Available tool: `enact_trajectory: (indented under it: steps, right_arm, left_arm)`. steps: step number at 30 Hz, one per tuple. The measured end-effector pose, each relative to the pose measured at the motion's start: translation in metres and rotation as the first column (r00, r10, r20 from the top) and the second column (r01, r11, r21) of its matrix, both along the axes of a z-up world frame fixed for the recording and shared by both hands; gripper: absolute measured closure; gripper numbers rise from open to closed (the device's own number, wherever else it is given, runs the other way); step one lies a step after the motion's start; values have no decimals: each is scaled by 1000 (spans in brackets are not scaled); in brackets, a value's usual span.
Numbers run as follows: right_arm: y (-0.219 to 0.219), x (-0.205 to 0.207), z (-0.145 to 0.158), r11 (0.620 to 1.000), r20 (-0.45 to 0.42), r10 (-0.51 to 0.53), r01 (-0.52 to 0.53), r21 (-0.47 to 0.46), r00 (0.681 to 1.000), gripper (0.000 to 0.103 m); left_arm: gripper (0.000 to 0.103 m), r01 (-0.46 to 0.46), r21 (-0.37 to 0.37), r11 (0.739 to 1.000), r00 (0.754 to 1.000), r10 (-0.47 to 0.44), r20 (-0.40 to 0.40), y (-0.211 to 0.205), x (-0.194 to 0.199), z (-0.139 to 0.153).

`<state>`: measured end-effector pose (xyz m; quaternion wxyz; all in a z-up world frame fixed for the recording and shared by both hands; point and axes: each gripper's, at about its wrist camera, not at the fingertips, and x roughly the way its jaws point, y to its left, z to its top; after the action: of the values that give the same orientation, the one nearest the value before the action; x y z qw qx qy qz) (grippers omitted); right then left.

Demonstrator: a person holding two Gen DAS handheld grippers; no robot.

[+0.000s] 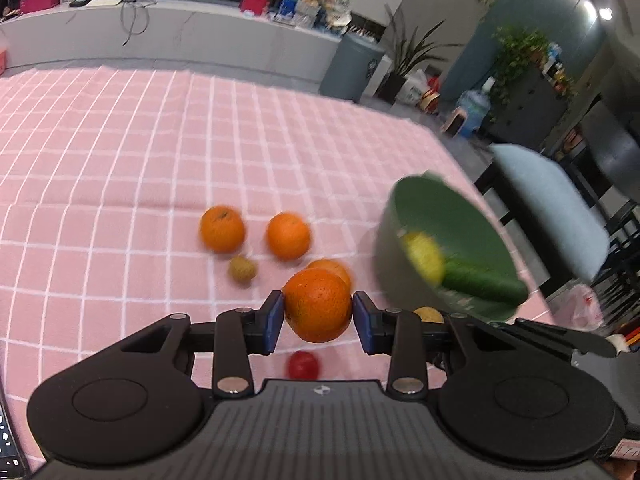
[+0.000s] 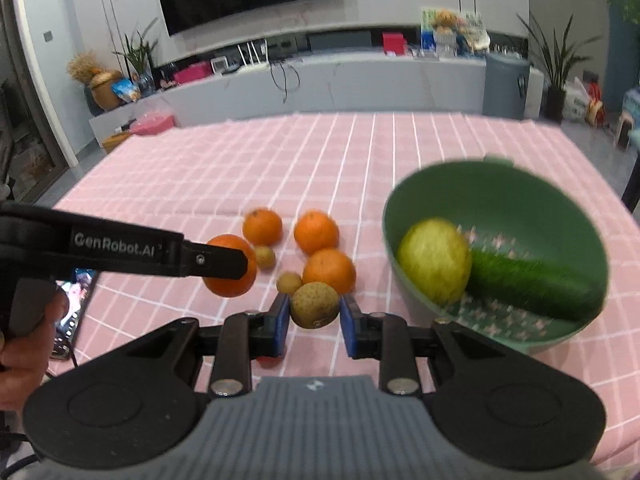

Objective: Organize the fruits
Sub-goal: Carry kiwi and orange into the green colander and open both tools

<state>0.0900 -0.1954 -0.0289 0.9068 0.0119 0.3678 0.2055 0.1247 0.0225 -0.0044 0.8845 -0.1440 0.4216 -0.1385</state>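
My left gripper [image 1: 318,312] is shut on an orange [image 1: 317,305] and holds it above the pink checked tablecloth [image 1: 120,160]. My right gripper [image 2: 313,312] is shut on a brown speckled fruit [image 2: 314,305]. Three oranges [image 2: 262,226] [image 2: 316,232] [image 2: 329,271] and two small brown fruits [image 2: 265,257] [image 2: 289,282] lie on the cloth. The green bowl [image 2: 520,196] at right holds a yellow fruit [image 2: 434,266] and a cucumber [image 2: 532,284]. In the right wrist view the left gripper's finger [image 2: 216,263] crosses its held orange [image 2: 232,282]. A red fruit [image 1: 303,365] lies under the left gripper.
A phone [image 2: 74,312] lies at the table's left edge, by the hand [image 2: 28,340] that holds the left gripper. A cushioned chair [image 1: 552,208] stands past the right table edge. A grey counter [image 2: 320,84] runs behind the table.
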Motion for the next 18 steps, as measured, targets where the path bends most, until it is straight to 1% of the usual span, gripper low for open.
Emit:
enact_trajectory:
  steps: [5, 8, 12, 18]
  right_arm:
    - [-23, -5, 24, 1000, 45, -26, 26, -1, 999, 80]
    - [-41, -3, 31, 998, 35, -57, 58, -14, 998, 80]
    - [-67, 8, 30, 993, 9, -93, 93, -72, 996, 80]
    - [-94, 28, 19, 986, -86, -114, 103, -128, 990, 80]
  left_arm:
    - [61, 63, -13, 998, 997, -63, 40, -28, 8, 26]
    - [61, 106, -31, 994, 994, -105, 37, -49, 15, 32]
    - [61, 159, 0, 987, 987, -159, 0, -80, 26, 32]
    - [61, 246, 40, 968, 966, -242, -91, -118, 41, 18]
